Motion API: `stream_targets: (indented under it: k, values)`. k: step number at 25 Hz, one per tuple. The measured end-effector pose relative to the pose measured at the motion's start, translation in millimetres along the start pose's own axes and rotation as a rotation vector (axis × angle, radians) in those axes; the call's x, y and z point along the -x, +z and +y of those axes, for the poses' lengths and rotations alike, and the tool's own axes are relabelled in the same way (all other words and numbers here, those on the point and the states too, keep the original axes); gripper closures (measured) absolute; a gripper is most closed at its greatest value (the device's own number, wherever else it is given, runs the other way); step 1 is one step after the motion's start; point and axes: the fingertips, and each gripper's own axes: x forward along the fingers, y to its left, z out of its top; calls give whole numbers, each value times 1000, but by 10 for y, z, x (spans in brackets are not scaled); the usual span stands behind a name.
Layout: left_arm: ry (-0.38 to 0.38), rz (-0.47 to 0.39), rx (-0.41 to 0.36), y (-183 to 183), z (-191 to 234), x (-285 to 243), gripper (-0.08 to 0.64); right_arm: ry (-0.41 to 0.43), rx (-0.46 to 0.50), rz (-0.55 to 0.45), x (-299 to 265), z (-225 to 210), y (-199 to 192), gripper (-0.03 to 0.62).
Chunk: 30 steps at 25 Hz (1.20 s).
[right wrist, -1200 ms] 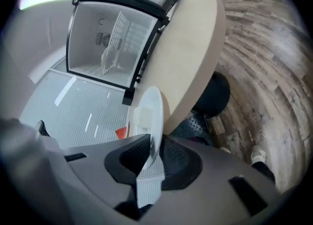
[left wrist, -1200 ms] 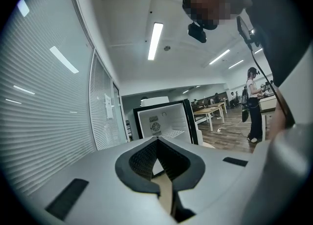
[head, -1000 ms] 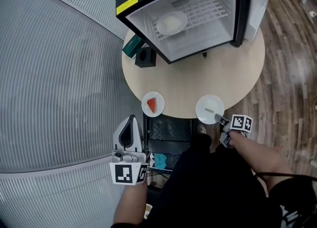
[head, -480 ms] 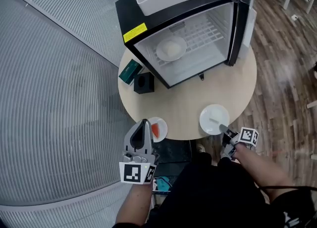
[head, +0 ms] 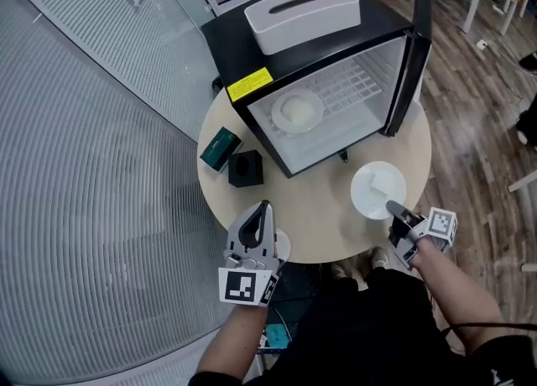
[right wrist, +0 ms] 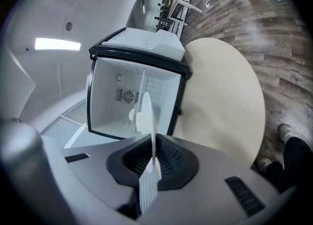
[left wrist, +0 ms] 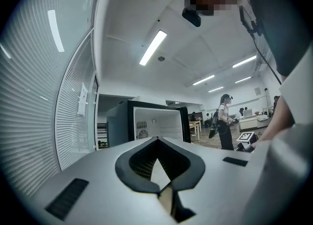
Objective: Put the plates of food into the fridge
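Plates: three in view. First plate (head: 296, 112) already sits on the shelf in the fridge (head: 235, 61), whose door is open. Second plate (head: 377, 187) is clamped by its near rim in the right gripper (head: 396, 210). It sticks out ahead of the jaws toward the fridge and looks lifted off the table (head: 327, 200). Something pale is on it, can't tell what.

Right gripper view: second plate (right wrist: 146, 114) is edge-on with its rim pinched between the pads. The fridge (right wrist: 110, 97) is straight ahead of the jaws, well apart.

Third plate (head: 283, 247): only a white sliver shows from under the left gripper (head: 264, 208), at the near table edge. Its contents are hidden. Left gripper view: jaws closed tip to tip with nothing between them, fridge (left wrist: 151, 123) ahead and well apart.

Progress, judged: about a third done. One plate is stored, one is in carry and not yet inside, and one is untouched below the left jaws.

Left to do:
- Run the second plate in level onto the shelf beside the first plate.
- Release it and back out.
- Open the left jaws, take the third plate by its rim, and store it the same way.

Shelf room beside the first plate looks enough for the second. Whether the third also fits, can't say.
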Motion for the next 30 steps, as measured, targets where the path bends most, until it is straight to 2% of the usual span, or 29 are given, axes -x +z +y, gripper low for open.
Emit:
stream_targets:
  k: [4,8,12,17,22,30]
  values:
    - [-28,-18,30,75,-69,-185,557,18,5,-37,-14,345,185,569]
    - [-38,-43,12,204,-99,-359,557,41,28,-51,-115,564,402,569]
    - [3,-63,-23,366,-27,-470,557,48,41,-37,-265,625,595,569]
    - [32,-71,-19,479,-70,-615,557,64,55,-18,-436,755,838,569]
    - [61,-92,-19,590,-88,-765,557,33,66,-11,-629,763,1059,569]
    - [99,-119,-40,682,-68,-991,557,74,72,21,-987,840,1302,569]
